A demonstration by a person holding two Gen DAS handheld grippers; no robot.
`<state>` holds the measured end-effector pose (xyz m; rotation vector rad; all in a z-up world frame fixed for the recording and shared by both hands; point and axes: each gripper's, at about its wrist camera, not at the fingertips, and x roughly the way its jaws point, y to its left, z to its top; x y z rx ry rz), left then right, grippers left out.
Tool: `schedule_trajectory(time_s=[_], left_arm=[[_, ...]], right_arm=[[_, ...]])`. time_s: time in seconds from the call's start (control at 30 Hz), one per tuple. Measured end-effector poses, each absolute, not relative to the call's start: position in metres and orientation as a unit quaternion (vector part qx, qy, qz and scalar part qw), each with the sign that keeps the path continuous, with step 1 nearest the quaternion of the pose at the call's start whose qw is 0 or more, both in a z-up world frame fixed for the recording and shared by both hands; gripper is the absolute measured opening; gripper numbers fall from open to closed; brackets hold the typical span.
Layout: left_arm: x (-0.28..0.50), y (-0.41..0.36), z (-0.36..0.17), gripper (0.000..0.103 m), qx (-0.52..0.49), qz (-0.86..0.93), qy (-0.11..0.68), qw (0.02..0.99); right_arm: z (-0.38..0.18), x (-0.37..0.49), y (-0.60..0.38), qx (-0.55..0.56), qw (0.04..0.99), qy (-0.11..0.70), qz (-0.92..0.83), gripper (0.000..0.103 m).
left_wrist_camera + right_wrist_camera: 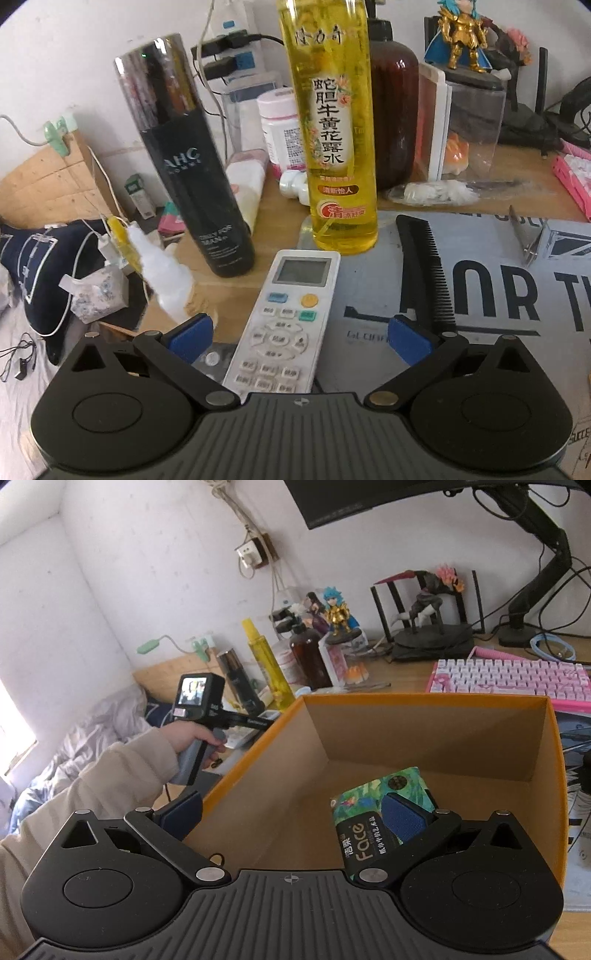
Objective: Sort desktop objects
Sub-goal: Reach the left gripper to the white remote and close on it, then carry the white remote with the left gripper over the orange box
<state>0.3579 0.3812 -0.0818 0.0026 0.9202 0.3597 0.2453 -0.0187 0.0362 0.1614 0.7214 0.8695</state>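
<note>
Desktop objects crowd a wooden desk [280,206], and the largest is an open cardboard box [436,734] with orange outer walls, seen from the right wrist camera. The right gripper [295,819] hangs over the box's near left corner with its jaws spread wide and nothing between them; one blue pad sits outside the box wall, the other over a green leaf-printed tissue pack [376,812] lying on the box floor. Whether that pad touches the pack is hard to judge from this angle.

Beyond the box lies a pink keyboard [509,677]. To the left, a hand [192,738] in a beige sleeve grips the handle of the other tool.

In the left wrist view, a tall yellow bottle [332,125] and a black AHC bottle [192,166] stand upright on the desk, well apart. A white remote control [288,317] lies flat in front of them, its near end between the blue pads of the left gripper [299,338], whose jaws are wide open and clear of the remote's sides. A black comb [428,266] lies on a grey mat [480,295] just right of the remote.
</note>
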Motion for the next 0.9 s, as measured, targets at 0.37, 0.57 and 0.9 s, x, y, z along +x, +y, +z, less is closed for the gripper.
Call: schedule_trajectory(time_s=[0.37,0.57,0.9], left_arm=[[0.364,0.388,-0.082,0.096,-0.048,0.158,0.448,0.878],[0.354,0.383,-0.076,0.076,-0.045,0.155,0.443,0.882],[0.34,0.392,-0.077,0.048,-0.046,0.159,0.437,0.884]], right_arm=[[0.033,0.249,-0.018,0.085,0.84,0.346,0.408,0.103],[0.033,0.251,-0.021,0.09,0.842,0.343,0.406,0.103],[0.028,0.254,-0.023,0.098,0.847,0.344,0.394,0.103]])
